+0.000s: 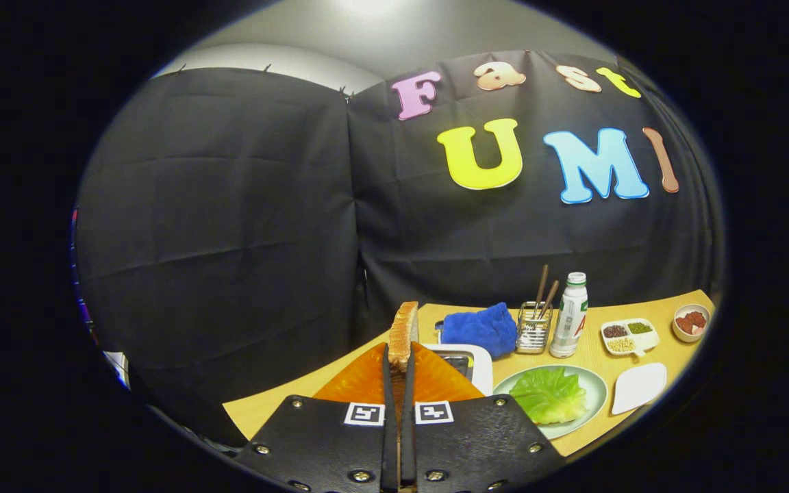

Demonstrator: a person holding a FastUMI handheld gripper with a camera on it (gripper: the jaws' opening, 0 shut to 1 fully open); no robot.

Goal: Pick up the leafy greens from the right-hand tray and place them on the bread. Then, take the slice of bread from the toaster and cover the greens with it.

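Brown toast stands up tall between the two fingers of the hand-held gripper point(398, 370). The fingers are squeezed close together, and both press on the slice of bread point(404, 334), one on each flat side. The slice stands on its edge and sticks out past the fingertips.

Under the slice lies an orange mat point(367, 380) on the wooden desk point(596, 356). Just past the fingers, a little to the right, is a white toaster point(471, 361) with a dark slot on top.

To the right of the fingers sits a pale green plate point(593, 390). The leafy greens point(549, 395) lie on it, and they look like a crinkly lettuce leaf. It is hard to tell if bread lies under the leaf.

Further right of the plate is a white tray point(638, 387).

Beyond the toaster is a blue cloth point(481, 329). Next to the cloth stands a metal holder point(533, 331) with brown chopsticks point(544, 288) poking up. Beside that stands a white bottle point(570, 317) with a green cap. Further right is a small split dish point(629, 335) of grains and beans, then a little bowl point(691, 322) with red bits in it.
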